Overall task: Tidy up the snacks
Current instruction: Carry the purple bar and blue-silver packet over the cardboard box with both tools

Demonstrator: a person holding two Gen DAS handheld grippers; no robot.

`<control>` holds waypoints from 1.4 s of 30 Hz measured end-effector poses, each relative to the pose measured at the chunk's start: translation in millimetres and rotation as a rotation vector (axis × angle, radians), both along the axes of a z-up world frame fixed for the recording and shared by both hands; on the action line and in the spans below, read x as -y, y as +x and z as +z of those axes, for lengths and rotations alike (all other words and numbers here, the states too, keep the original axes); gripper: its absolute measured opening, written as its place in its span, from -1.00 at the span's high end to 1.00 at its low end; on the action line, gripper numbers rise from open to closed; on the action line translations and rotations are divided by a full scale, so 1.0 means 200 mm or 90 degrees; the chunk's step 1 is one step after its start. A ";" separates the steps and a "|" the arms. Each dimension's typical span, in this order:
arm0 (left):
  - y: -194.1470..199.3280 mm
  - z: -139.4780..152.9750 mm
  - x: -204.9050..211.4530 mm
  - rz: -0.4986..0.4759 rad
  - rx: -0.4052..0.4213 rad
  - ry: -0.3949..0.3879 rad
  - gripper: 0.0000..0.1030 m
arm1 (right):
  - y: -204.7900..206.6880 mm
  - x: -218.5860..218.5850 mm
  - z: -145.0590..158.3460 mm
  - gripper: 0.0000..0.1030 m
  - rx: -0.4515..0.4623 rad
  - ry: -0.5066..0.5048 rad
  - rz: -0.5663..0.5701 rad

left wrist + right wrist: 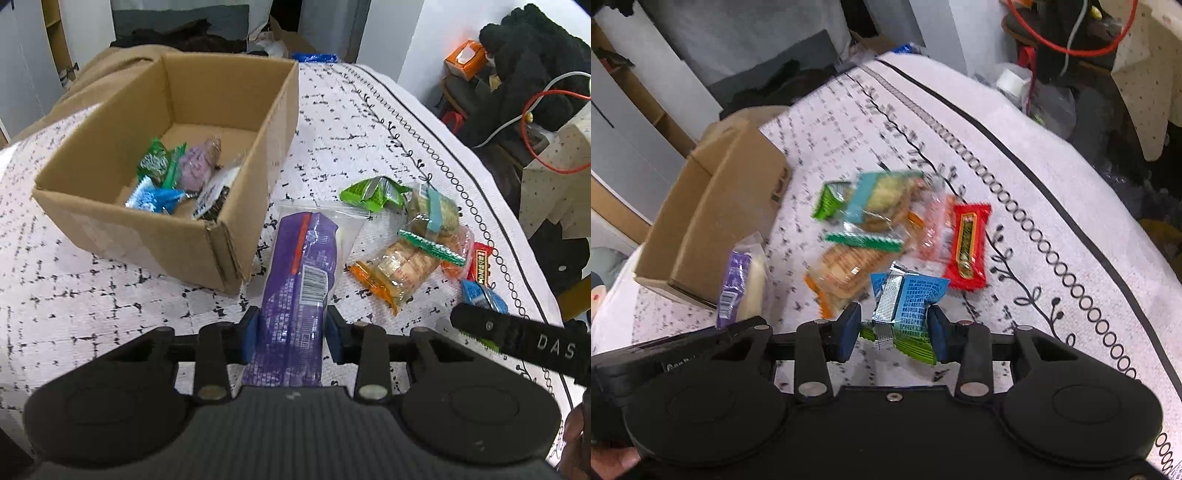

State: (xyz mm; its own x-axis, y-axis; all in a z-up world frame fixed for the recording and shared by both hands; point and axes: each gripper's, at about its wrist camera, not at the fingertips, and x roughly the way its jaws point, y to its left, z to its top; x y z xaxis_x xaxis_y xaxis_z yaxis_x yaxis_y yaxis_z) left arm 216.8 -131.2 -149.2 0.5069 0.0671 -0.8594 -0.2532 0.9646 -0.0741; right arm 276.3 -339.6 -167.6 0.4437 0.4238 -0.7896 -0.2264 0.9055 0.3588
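In my left wrist view, the left gripper has its jaws pinching a long purple packet, which juts forward at lower centre. The cardboard box sits at upper left of the frame, already holding a few wrapped snacks. The loose pile of snacks lies at centre right on the patterned cloth. The packet is gripped near one end, so I judge it could sag or swing and catch the box's near wall instead of clearing it.

In my right wrist view, the right gripper has its jaws pinching a blue packet, with a green packet just beneath it; I cannot tell whether that one is caught too. The red bar lies just beside it, right of centre. The box is at left, with the left gripper's body at lower left. Both tools heading for the box together could collide, I reckon.
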 end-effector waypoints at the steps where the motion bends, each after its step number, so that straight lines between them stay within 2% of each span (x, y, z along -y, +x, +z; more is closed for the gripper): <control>1: -0.01 0.01 0.00 0.000 0.002 0.000 0.29 | -0.01 0.00 0.02 0.25 0.006 0.004 0.003; 12: -0.08 0.22 0.00 -0.003 0.041 0.025 0.30 | -0.07 -0.06 0.18 0.25 0.069 0.056 0.030; 19: -0.11 0.33 -0.01 0.010 0.061 0.040 0.30 | -0.12 -0.09 0.30 0.25 0.132 0.098 0.040; 25: -0.13 0.42 -0.01 0.008 0.091 0.051 0.29 | -0.13 -0.09 0.34 0.25 0.151 0.142 0.040; 28: -0.13 0.45 -0.03 0.012 0.099 0.048 0.30 | -0.14 -0.11 0.37 0.25 0.175 0.144 0.042; 42: -0.10 0.54 -0.22 0.035 0.121 0.056 0.30 | -0.13 -0.25 0.42 0.25 0.200 0.155 0.039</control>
State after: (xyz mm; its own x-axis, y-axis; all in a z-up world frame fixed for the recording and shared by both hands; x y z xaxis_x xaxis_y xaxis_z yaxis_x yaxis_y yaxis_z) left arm 196.4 -87.8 -42.1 0.6527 0.1693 -0.7385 -0.2946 0.9547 -0.0415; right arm 249.7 -289.2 -84.1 0.6154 0.6150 -0.4929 -0.4096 0.7839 0.4667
